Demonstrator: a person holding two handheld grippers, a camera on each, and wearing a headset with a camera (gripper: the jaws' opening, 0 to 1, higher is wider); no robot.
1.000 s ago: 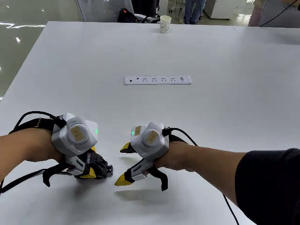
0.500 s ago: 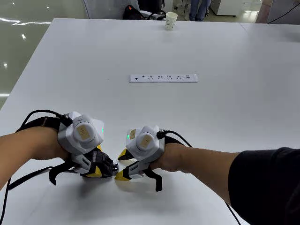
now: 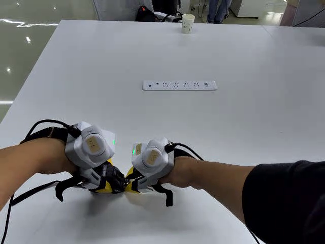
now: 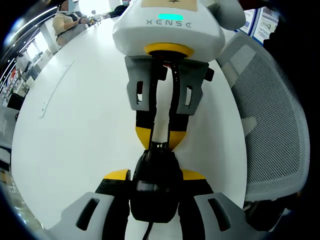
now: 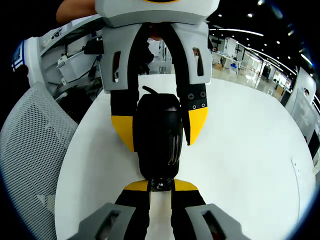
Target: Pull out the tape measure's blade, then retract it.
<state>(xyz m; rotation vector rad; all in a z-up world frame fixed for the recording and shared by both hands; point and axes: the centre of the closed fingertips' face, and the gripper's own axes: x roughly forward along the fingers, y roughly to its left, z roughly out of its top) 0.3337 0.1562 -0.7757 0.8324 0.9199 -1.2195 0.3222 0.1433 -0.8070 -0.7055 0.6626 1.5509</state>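
Observation:
A black tape measure (image 3: 117, 179) sits low over the white table (image 3: 228, 127), near its front edge. My left gripper (image 3: 107, 184) is shut on its case; the left gripper view has the case (image 4: 155, 192) between yellow-tipped jaws. My right gripper (image 3: 129, 184) meets it head-on from the right. In the right gripper view the case (image 5: 157, 135) stands straight ahead, and my right gripper (image 5: 161, 186) is shut on the blade's end tab (image 5: 160, 183) at the case's mouth. No length of blade shows between the case and the tab.
A white power strip (image 3: 180, 85) lies mid-table and a paper cup (image 3: 188, 23) stands at the far edge. A grey mesh chair (image 4: 265, 115) is just beyond the near edge of the table. Black cables trail from both grippers.
My right gripper, open a second ago, has moved left to the tape measure and shut on the blade's tab. The left gripper has kept its hold on the case.

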